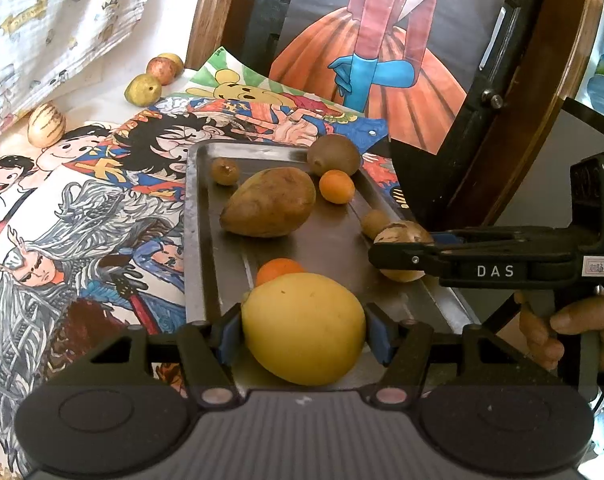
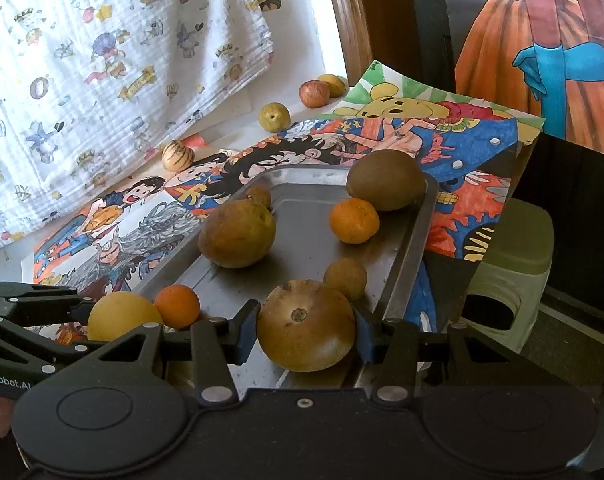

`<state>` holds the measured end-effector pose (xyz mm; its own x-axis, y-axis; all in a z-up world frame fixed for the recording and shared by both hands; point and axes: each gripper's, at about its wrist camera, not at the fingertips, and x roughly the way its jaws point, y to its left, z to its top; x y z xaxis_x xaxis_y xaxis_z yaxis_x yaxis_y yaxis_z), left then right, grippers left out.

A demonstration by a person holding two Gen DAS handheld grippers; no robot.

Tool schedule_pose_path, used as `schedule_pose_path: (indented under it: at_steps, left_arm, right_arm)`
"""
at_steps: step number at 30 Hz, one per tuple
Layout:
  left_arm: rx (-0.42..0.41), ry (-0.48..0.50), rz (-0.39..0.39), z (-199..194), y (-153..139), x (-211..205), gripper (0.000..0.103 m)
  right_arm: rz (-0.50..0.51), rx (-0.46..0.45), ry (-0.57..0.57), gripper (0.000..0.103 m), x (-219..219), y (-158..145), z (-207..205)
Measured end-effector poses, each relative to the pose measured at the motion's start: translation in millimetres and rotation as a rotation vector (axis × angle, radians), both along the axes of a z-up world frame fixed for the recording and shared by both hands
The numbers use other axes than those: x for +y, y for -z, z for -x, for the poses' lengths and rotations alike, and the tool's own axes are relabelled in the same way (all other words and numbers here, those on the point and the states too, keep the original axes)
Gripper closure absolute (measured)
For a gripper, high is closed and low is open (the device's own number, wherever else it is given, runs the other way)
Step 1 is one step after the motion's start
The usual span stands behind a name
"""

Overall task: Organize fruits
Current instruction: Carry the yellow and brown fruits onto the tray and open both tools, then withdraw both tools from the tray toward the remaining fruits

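My left tool (image 1: 304, 330) gripped a yellow fruit (image 1: 304, 328) over the tray (image 1: 195, 240)'s near end, half hiding a small orange (image 1: 279, 270). My right tool (image 2: 306, 328), lettered "DAS", clamped a brown fruit (image 2: 306, 326) at the tray's right rim.

Soft daylight, fairly bright; pale sheen on the metal tray (image 1: 205, 240); faint shadows under the fruit; fisheye bending and dark vignette at the corners; slightly soft detail throughout.
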<state>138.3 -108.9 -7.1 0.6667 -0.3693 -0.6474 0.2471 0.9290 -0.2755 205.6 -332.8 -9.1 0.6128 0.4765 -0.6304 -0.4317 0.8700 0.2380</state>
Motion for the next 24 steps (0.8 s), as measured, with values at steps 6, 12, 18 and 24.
schedule_pose_path:
  at_steps: [6,12,18,24]
  left_arm:
    - [-0.017,-0.001,-0.039,6,-7,2,0.02]
    - [-0.054,-0.017,-0.071,20,-19,1,0.015]
    - [-0.093,-0.074,-0.068,42,-31,18,0.005]
    - [-0.121,-0.141,-0.085,66,-39,36,0.001]
  right_arm:
    - [0.0,-0.008,0.005,0.047,-2,-6,6]
    - [-0.013,-0.056,0.017,0.037,-8,-27,25]
    - [-0.027,-0.116,0.04,0.022,-11,-47,54]
    - [-0.062,-0.146,0.087,0.009,-12,-57,87]
